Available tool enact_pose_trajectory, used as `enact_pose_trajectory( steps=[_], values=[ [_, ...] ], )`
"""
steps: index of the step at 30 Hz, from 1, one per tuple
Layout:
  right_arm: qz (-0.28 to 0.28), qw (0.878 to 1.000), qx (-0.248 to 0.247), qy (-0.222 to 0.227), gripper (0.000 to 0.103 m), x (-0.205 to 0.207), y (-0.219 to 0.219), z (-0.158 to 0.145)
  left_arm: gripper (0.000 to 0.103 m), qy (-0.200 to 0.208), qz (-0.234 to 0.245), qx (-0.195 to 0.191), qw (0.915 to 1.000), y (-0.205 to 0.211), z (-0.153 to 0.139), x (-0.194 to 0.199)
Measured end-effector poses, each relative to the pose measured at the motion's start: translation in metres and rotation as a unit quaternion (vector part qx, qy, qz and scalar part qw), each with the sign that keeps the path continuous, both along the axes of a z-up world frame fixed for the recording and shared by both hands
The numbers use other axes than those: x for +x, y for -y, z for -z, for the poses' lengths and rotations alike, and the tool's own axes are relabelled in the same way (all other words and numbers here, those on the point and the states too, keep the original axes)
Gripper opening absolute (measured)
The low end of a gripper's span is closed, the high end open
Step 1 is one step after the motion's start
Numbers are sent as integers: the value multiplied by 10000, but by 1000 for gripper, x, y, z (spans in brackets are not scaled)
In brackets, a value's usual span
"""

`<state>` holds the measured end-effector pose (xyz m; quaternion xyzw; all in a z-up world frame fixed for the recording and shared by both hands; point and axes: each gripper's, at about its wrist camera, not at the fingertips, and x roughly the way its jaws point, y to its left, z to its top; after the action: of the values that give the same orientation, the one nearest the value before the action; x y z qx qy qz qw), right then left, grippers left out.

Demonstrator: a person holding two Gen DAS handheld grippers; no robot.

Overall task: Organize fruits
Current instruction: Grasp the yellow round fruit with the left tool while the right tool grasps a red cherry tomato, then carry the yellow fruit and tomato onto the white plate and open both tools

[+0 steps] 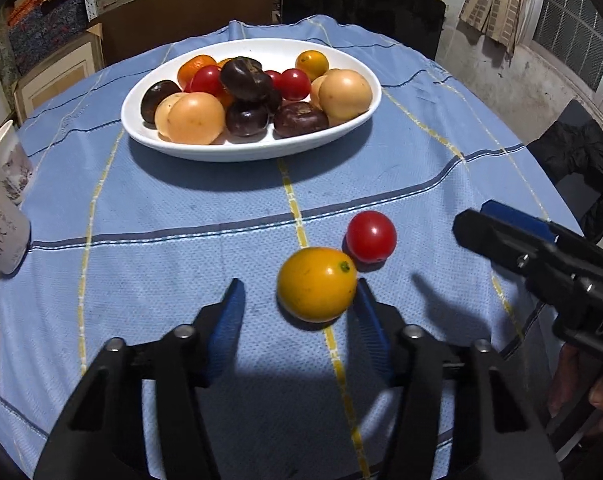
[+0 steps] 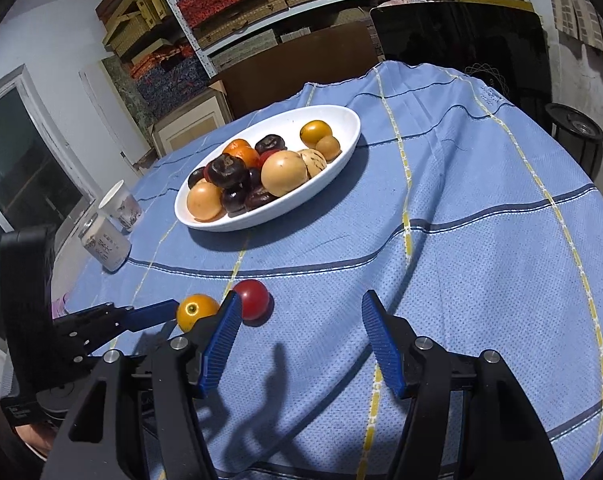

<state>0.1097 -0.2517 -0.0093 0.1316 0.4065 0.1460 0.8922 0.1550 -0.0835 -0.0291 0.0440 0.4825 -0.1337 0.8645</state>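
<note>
A white oval bowl (image 1: 149, 136) (image 2: 341, 152) holds several fruits: orange, red, dark purple and pale yellow. On the blue cloth a yellow-orange fruit (image 1: 316, 285) (image 2: 195, 311) lies next to a red tomato (image 1: 371, 237) (image 2: 253, 298). My left gripper (image 1: 299, 292) is open, low over the cloth, with the yellow fruit just past its fingertips, close to the right finger (image 1: 371, 320). My right gripper (image 2: 299, 308) is open and empty, its left finger (image 2: 223, 332) in front of the tomato; it shows at the right of the left wrist view (image 1: 501, 236).
Two paper cups (image 1: 3, 200) (image 2: 113, 224) stand at the table's left edge. A dark chair (image 1: 361, 4) stands behind the table, a black jacket (image 1: 577, 160) lies at the right. Shelves with boxes (image 2: 261, 0) fill the back wall.
</note>
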Motion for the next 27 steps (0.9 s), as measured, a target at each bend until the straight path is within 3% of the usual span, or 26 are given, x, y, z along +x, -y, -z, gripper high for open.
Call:
enact_pose_trajectory(
  steps=[2, 8, 20, 21, 23, 25, 27],
  values=[
    [-49, 9999, -159, -17, 63, 0, -5, 1, 39, 41, 65, 37, 10000, 2, 0, 1],
    [-204, 9964, -812, 144, 63, -4, -22, -3, 38, 94, 44, 79, 9999, -13, -4, 0],
    [-862, 9861, -1399, -227, 62, 27, -78, 14, 38, -32, -241, -212, 9995, -53, -2, -2],
    [-872, 9856, -1432, -236, 60, 29, -80, 16, 38, -14, -231, -202, 9995, -53, -1, -3],
    [-825, 9841, -1567, -158, 42, 29, -83, 16, 38, 28, -215, -189, 9996, -53, -1, -3],
    [-827, 9848, -1520, -147, 30, 29, -81, 15, 38, 35, -215, -211, 9995, -54, 0, -3],
    [-804, 9853, -1502, -148, 30, 29, -80, 15, 38, 23, -221, -243, 9995, -55, -1, -3]
  ],
)
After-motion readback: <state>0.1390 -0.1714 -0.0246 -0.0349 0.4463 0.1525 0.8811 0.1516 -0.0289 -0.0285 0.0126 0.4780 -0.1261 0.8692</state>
